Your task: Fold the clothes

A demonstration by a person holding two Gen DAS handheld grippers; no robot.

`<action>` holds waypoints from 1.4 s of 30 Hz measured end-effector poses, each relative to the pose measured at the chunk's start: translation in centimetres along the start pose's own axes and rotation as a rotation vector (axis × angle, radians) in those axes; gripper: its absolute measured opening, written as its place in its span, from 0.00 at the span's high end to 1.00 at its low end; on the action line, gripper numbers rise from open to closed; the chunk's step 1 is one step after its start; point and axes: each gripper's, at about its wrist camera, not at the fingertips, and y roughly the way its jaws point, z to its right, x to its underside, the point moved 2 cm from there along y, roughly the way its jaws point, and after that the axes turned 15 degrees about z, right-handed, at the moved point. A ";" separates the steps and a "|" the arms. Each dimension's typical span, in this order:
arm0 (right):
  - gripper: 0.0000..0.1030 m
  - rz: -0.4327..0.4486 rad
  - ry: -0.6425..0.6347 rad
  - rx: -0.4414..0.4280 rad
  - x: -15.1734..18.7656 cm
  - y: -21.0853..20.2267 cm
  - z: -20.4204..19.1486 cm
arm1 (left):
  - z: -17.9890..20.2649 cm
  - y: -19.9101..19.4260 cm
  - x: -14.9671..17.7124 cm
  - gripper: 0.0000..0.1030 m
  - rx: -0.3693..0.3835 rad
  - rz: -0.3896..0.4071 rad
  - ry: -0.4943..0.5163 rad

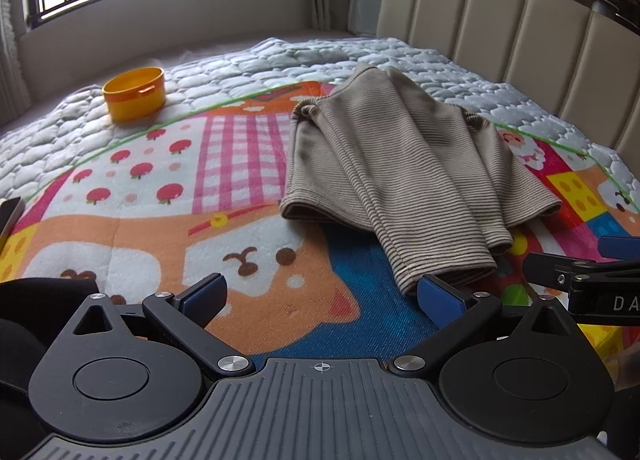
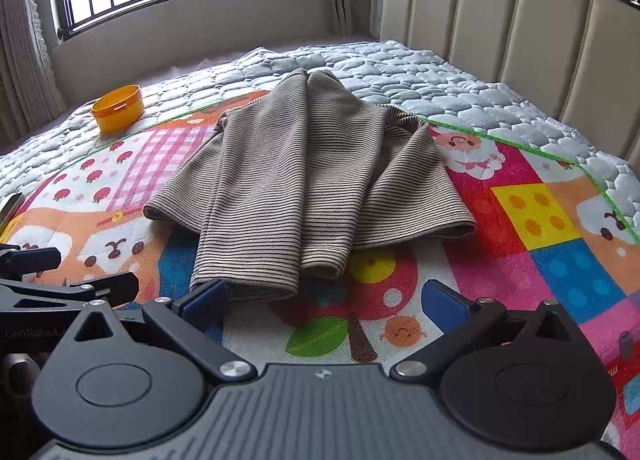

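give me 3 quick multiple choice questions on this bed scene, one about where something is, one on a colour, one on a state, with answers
1. Where does the tub sit relative to the striped garment?
A. on top of it
B. apart from it, on the far left of the bed
C. tucked under its hem

2. What colour is the tub?
A. orange-yellow
B. green
C. white

3. How do both grippers stand?
A. both shut on cloth
B. one shut, one open
C. both open, holding nothing

Answers:
1 B: the tub stands on the grey quilt, clear of the striped garment.
2 A: its wall and rim are orange-yellow.
3 C: the left gripper and the right gripper have wide-spread pads with only the mat between them.
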 end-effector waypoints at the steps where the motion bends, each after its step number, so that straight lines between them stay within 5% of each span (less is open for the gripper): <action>1: 0.00 -0.003 0.012 0.001 -0.1 0.1 0.2 | 0.0 0.0 0.0 0.00 0.003 0.003 0.007; 4: 0.00 0.026 -0.060 0.005 0.0 -0.7 -1.4 | -0.3 0.2 0.0 0.00 0.006 0.011 0.028; 42: 0.00 -0.003 -0.088 -0.001 0.5 -0.1 -1.1 | -0.2 -0.1 0.3 0.00 -0.011 0.020 0.013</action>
